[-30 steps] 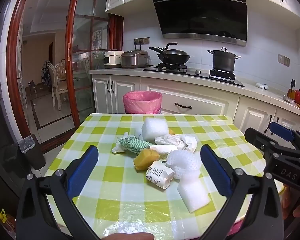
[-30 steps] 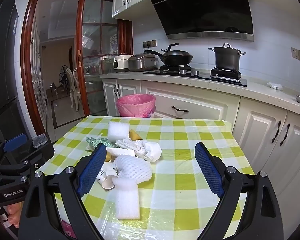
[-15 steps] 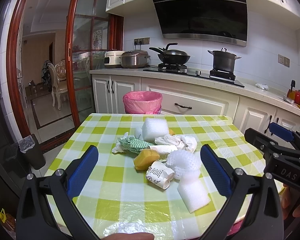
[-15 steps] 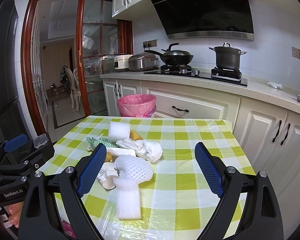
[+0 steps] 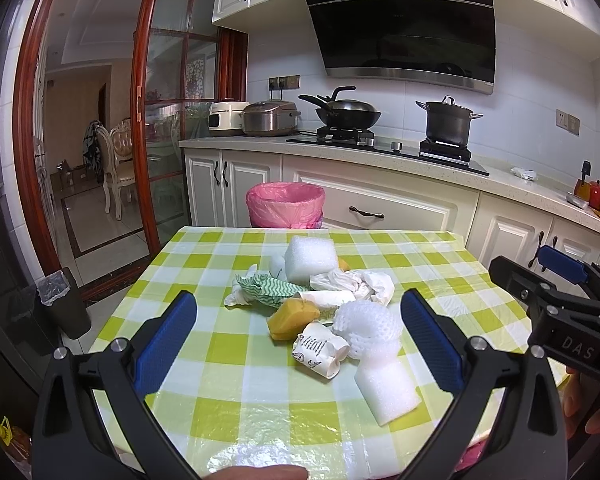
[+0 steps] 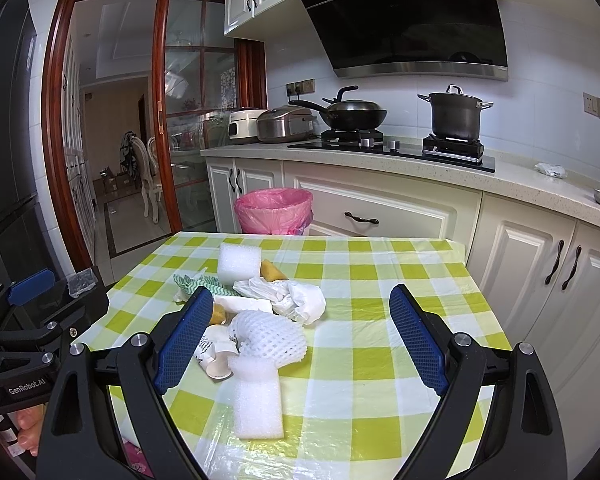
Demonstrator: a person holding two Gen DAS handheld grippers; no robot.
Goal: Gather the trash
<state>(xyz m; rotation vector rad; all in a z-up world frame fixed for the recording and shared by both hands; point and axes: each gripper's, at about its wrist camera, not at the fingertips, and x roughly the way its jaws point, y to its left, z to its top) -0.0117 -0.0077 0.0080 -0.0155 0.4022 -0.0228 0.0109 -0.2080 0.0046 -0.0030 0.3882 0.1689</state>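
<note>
Trash pile (image 5: 324, 308) heaped mid-table, pink-lined bin (image 5: 285, 205) beyond the far edge; left gripper (image 5: 296, 340) and right gripper (image 6: 296, 336) held spread, empty; light foam pieces judged easily knocked off by a careless approach.

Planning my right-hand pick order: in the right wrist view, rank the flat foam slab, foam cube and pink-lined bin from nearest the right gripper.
1. Flat foam slab, near table edge, left of centre.
2. Foam cube, mid-table behind the pile.
3. Pink-lined bin, beyond the table.
</note>
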